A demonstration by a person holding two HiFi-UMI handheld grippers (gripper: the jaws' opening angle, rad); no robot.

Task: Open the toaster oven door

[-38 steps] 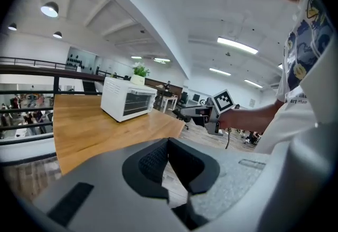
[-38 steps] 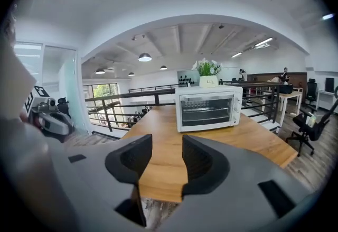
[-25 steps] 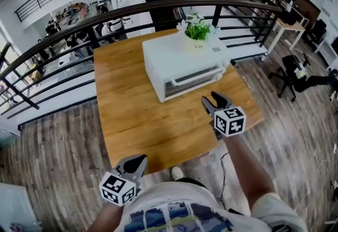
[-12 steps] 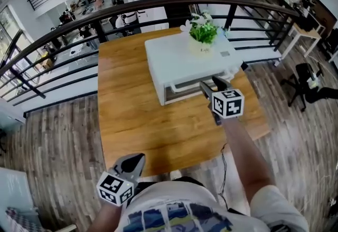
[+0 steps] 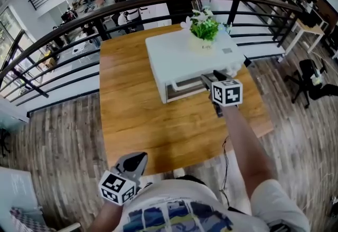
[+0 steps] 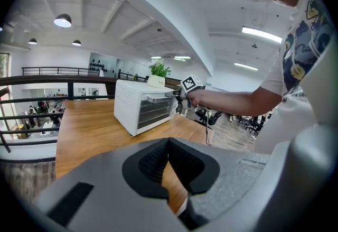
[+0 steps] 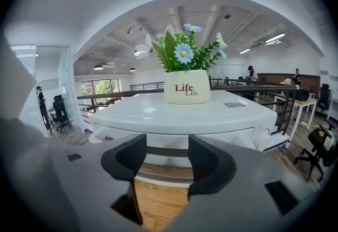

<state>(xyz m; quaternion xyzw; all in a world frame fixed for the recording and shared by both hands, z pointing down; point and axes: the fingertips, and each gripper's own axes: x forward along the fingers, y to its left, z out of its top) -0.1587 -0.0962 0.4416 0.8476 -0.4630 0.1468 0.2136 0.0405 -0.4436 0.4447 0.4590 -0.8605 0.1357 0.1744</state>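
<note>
Toaster oven (image 5: 190, 62): sitting on the wooden worktop (image 5: 137, 120), door shut, with a flower pot (image 5: 202, 40) standing on top.
Right tongs (image 7: 166, 159): reaching at the oven's front, spread wide, having just been opening. The door handle (image 7: 158, 150) is showing in the gap, not squeezed yet.
Left tongs (image 6: 169, 165): hanging well away from the oven, pressed together on nothing.
Where to hold: the bar along the door's top edge.
Feel, I am guessing: hard, smooth, maybe slippery. The oven may be sliding when pulled.
</note>
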